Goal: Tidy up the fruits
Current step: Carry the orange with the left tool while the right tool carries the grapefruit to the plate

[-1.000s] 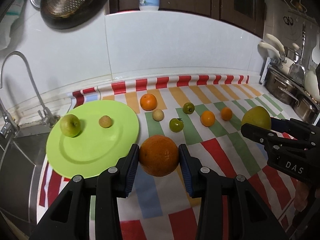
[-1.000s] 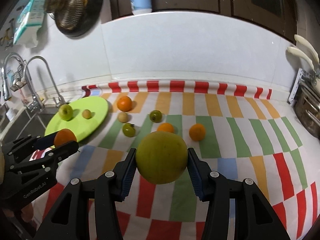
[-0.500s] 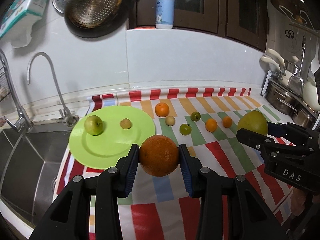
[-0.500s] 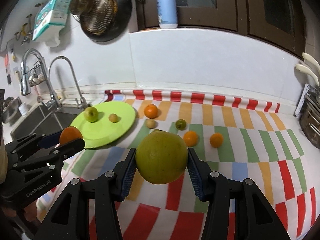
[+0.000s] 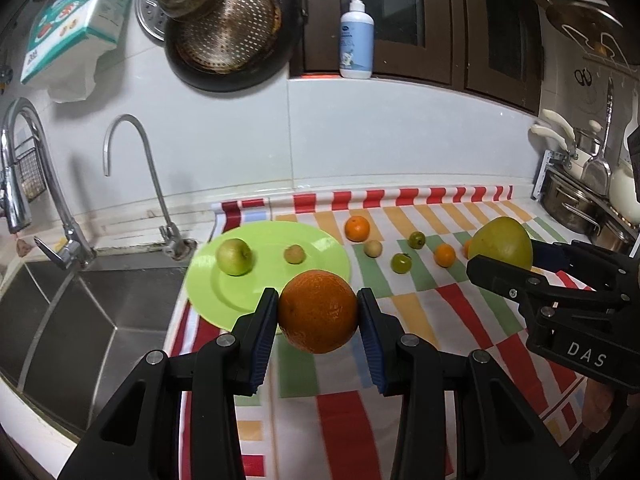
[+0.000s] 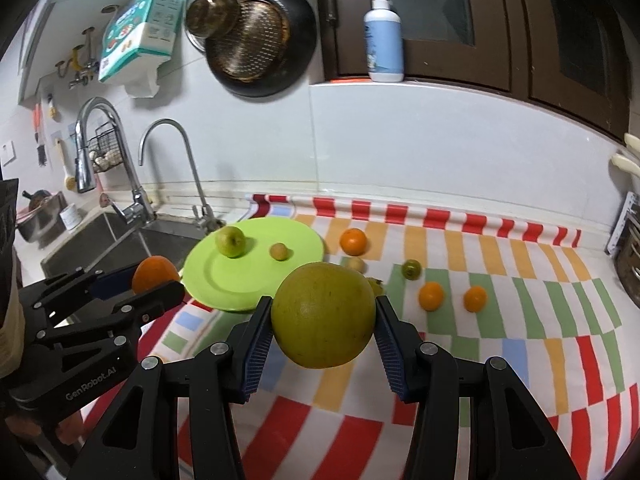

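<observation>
My left gripper (image 5: pixel 318 314) is shut on a large orange (image 5: pixel 318 312) and holds it above the striped cloth, near the front edge of the green plate (image 5: pixel 224 288). My right gripper (image 6: pixel 323 316) is shut on a big yellow-green citrus (image 6: pixel 323 314), held above the cloth. The plate (image 6: pixel 224 284) carries a green apple (image 5: pixel 235 256) and a small tan fruit (image 5: pixel 295 254). On the cloth lie an orange (image 5: pixel 357 228), a tan fruit (image 5: pixel 373 248), two green fruits (image 5: pixel 401 263) and small oranges (image 5: pixel 445 255).
A steel sink (image 5: pixel 72 312) with taps (image 5: pixel 132 168) lies left of the plate. Pots and utensils (image 5: pixel 580 200) stand at the far right. Pans (image 5: pixel 228 28) hang on the wall, and a soap bottle (image 5: pixel 356 36) stands on the ledge.
Both grippers have lifted and pulled back from the counter with their fruits still held. The plate and loose fruits look smaller and farther off. More of the sink and wall shows.
</observation>
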Motion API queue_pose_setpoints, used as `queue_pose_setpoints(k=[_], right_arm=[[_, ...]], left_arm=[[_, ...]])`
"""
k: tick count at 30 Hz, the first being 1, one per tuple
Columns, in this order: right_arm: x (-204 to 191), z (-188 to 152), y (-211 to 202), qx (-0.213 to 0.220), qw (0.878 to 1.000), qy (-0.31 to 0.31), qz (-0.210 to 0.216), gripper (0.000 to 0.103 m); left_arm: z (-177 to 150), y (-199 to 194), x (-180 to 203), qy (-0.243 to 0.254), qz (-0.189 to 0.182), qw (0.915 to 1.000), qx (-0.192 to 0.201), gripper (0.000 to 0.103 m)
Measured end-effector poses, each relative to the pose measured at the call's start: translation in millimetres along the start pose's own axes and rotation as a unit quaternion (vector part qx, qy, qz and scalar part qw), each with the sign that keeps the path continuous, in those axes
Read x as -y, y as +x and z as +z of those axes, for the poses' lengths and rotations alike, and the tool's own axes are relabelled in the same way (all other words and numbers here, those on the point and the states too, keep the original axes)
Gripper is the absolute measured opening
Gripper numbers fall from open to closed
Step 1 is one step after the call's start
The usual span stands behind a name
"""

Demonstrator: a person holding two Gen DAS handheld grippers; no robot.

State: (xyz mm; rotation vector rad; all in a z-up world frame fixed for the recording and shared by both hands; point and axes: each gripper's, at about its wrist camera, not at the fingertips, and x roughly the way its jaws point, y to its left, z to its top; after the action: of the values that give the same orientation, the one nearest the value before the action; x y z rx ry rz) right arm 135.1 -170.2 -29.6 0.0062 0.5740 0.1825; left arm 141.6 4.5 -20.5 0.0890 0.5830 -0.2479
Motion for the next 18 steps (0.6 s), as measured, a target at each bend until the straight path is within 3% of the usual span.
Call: queue_pose_setpoints(k=[10, 18], right_arm=[[-30.6, 13.9, 14.6, 0.005, 1.0, -0.011, 0.027, 0.05], [-52.8, 29.3, 40.7, -0.002, 0.999, -0.028, 0.045, 0.05]], left_arm=[[7.1, -4.4, -30.5, 0.002, 0.013, 0.9998, 0.012, 0.04], [14.0, 14.0, -54.1, 0.0, 0.018, 0.9998, 0.008, 0.04]])
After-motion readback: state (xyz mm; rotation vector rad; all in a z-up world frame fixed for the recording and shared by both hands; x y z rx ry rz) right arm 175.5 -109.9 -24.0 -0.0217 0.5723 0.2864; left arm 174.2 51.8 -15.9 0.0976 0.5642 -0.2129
